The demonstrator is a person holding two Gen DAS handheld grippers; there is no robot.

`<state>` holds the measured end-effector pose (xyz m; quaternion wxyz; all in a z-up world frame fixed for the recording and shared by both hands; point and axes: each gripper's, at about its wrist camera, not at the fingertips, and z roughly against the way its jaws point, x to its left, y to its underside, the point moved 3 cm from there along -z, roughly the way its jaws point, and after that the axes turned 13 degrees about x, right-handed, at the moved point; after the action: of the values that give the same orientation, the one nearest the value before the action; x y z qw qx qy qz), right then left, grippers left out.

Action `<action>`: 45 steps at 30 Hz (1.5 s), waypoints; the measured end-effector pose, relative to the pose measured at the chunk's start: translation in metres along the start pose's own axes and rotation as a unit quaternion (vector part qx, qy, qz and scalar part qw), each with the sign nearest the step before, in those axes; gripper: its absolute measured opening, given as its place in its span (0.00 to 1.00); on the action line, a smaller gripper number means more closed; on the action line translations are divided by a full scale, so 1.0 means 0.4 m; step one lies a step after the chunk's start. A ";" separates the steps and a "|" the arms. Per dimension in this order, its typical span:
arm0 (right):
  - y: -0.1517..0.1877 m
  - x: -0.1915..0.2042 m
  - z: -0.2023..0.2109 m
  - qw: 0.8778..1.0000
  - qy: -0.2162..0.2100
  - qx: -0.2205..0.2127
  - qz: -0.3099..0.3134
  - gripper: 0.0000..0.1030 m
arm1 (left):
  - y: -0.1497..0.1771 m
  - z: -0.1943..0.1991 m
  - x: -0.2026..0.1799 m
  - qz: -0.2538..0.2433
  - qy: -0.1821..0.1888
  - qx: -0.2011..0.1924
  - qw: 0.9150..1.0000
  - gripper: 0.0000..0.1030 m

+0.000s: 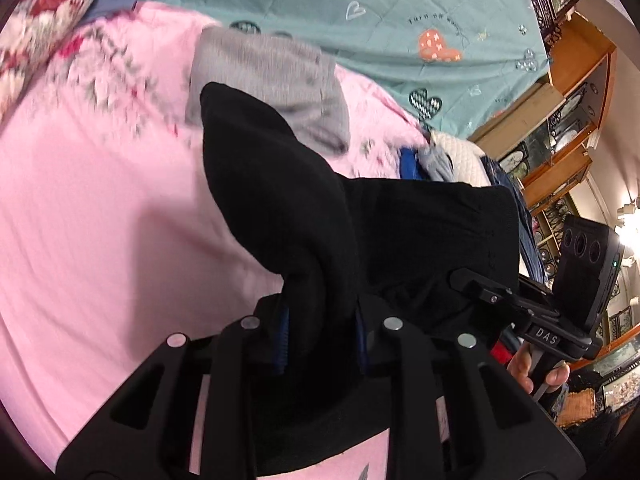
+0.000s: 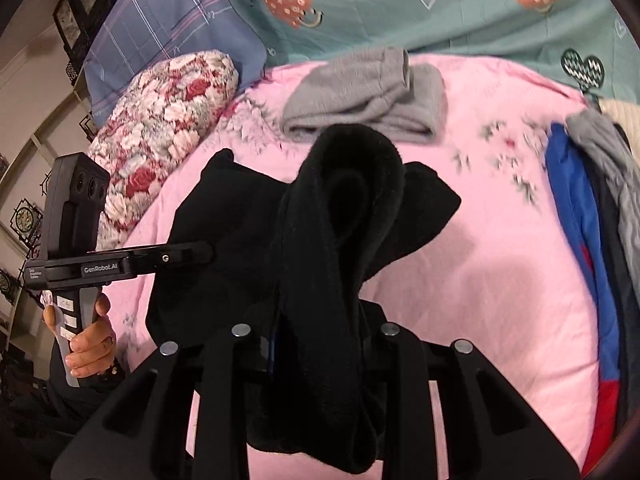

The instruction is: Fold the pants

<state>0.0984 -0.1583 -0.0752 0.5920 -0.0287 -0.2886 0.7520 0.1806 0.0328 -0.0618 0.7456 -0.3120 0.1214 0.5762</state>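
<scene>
Pink bedsheet (image 1: 100,220) with a faint flower print fills the working surface, teal heart-patterned quilt (image 1: 360,8) bunched behind it. Left gripper (image 1: 322,328) is clamped on a thick fold of the black pants (image 1: 280,200), the cloth pinched between its blue-edged fingers and standing up in a peak above the sheet. Right gripper (image 2: 318,344) likewise grips a rolled bunch of the same black pants (image 2: 344,220); the fabric loops up over its fingers and drapes down past them. Both tools hold the garment lifted, stretched between them, and each shows in the other's view at the pants' far edge: right gripper (image 1: 520,300) seen from the left, left gripper (image 2: 160,258) seen from the right, a hand (image 2: 86,336) on its handle. Beyond the pants, toward the quilt, lies a folded grey garment (image 2: 368,92) flat on the sheet. To the right of the pants, at the sheet's edge, a heap of clothes (image 2: 592,208) in blue, grey and red. Left of the pants, a floral pillow (image 2: 168,120) with a striped blue pillow (image 2: 168,32) behind it.
</scene>
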 end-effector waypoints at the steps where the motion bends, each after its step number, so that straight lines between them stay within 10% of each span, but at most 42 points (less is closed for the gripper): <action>1: -0.033 -0.002 0.005 1.000 -0.002 -0.005 0.003 0.27 | -0.048 0.014 0.003 0.003 -0.003 -0.004 1.000 0.24; 9: -0.455 -0.099 0.001 0.998 -0.019 -0.060 -0.015 0.27 | -0.528 0.029 0.082 0.023 -0.022 -0.042 0.999 0.24; 15: -0.700 -0.247 -0.170 0.998 -0.003 -0.041 -0.049 0.27 | -0.703 -0.157 0.228 0.055 -0.070 -0.008 0.996 0.30; 18: -0.725 -0.332 -0.304 0.997 0.050 -0.001 -0.059 0.37 | -0.688 -0.218 0.308 0.067 -0.072 -0.007 0.995 0.64; 20: -0.707 -0.386 -0.350 0.994 0.071 0.002 -0.079 0.84 | -0.680 -0.207 0.321 0.060 -0.080 -0.022 0.995 0.79; 22: -0.691 -0.428 -0.358 0.994 0.051 -0.009 -0.099 0.98 | -0.684 -0.186 0.326 0.063 -0.095 -0.028 0.993 0.79; 29: -0.685 -0.394 -0.167 0.989 0.024 -0.062 -0.132 0.98 | -0.598 0.029 0.166 0.037 -0.186 -0.098 0.977 0.88; 36: -0.551 -0.230 0.108 0.981 0.092 -0.123 -0.122 0.98 | -0.304 0.173 -0.106 -0.040 -0.255 -0.176 0.950 0.98; 45: -0.228 -0.134 0.072 0.972 0.161 -0.120 -0.121 0.98 | -0.026 0.113 -0.167 -0.030 -0.276 -0.210 0.937 0.98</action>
<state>0.1829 -0.2061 -0.0245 0.7094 -0.1851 -0.2786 0.6203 0.1616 0.0064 0.0128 0.6844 -0.2936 -0.2223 0.6293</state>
